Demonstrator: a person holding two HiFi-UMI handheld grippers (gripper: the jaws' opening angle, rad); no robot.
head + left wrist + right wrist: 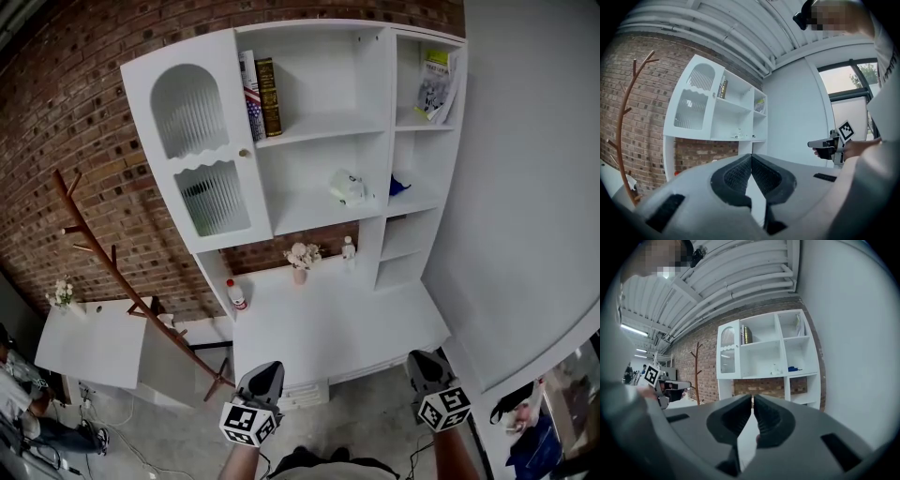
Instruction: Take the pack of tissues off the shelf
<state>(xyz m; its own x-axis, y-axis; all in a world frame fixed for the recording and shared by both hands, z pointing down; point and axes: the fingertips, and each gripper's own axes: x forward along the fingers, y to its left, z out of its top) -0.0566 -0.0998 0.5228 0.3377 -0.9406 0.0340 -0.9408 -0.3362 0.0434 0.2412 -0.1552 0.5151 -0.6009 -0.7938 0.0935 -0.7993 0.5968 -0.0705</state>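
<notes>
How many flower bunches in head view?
2: one flower bunch on the desk under the shelves, a second bunch on the side table at left. The cabinet door may hide more.

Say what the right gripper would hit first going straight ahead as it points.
Probably the brick panel in the recess of the white shelf unit. The right gripper, shut and empty, aims there with open air between. The pack of tissues sits above that line. Depth is unclear.
</notes>
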